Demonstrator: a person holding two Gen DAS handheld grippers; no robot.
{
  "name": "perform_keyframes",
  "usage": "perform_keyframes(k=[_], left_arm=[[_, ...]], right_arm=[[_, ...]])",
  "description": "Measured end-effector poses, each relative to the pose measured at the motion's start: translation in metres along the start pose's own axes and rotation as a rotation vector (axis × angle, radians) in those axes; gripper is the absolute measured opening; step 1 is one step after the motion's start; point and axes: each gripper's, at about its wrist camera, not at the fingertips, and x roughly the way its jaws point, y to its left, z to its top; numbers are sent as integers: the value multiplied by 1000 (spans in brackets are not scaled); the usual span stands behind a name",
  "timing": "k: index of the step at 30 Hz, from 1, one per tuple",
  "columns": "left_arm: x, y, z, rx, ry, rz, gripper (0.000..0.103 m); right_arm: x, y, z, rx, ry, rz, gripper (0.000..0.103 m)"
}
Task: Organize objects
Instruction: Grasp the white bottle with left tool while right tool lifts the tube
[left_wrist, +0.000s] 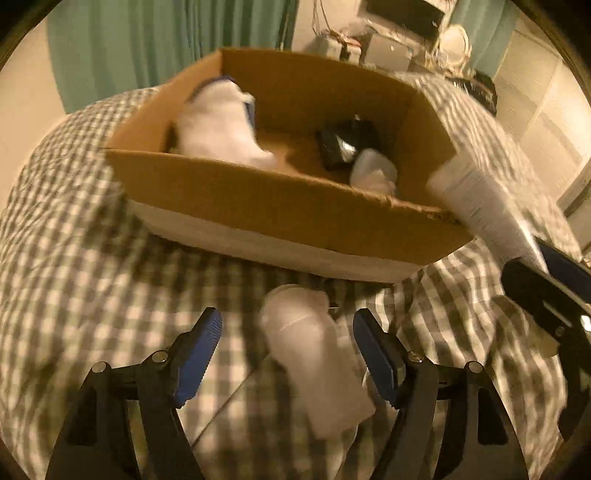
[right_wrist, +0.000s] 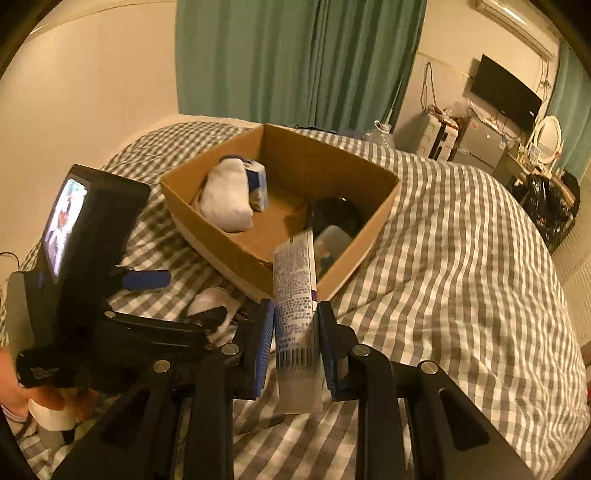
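Note:
An open cardboard box (left_wrist: 258, 195) stands on the checked bed; it also shows in the right wrist view (right_wrist: 373, 218). Inside lie a white cloth bundle (left_wrist: 221, 125), a black item (left_wrist: 343, 144) and a small clear container (left_wrist: 373, 170). My left gripper (left_wrist: 288, 354) is open, its blue pads on either side of a white bottle (left_wrist: 317, 369) lying on the bed. My right gripper (right_wrist: 295, 347) is shut on a white printed tube (right_wrist: 295, 306), held above the bed near the box's near corner. The tube also shows in the left wrist view (left_wrist: 480, 206).
The grey-and-white checked bedcover (right_wrist: 461, 277) spreads around the box. The left gripper's body with its lit screen (right_wrist: 66, 218) is at the left. Green curtains (right_wrist: 295, 55), a wall TV (right_wrist: 506, 92) and a cluttered desk (right_wrist: 480, 140) stand behind the bed.

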Motion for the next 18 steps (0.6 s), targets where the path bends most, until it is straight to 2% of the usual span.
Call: perform_keyframes(k=[3,6,8,9,15,17,18], left_arm=[[24,-8,-2,28,62,43,76],[37,-7,-10,15,100,21,74],[34,-6,-12,17,93,1,51],[32,-6,-13,22,95,0,46],[7,6,-21,-5,63,3,46],[-9,16,-23,-33,25,28,46],[-17,22,-23,-48,3,40,46]], right_arm=[[7,-7,-3,7,9,6,23],[11,-12,-6,15,12,13,23],[13,-14,-7,20,14,18,22],[14,-15,-8,21,15,19,22],[21,-10,-12,13,33,73,25],[26,-5,-14,-6,46,82,38],[30,-1,-15,-19,57,84,40]])
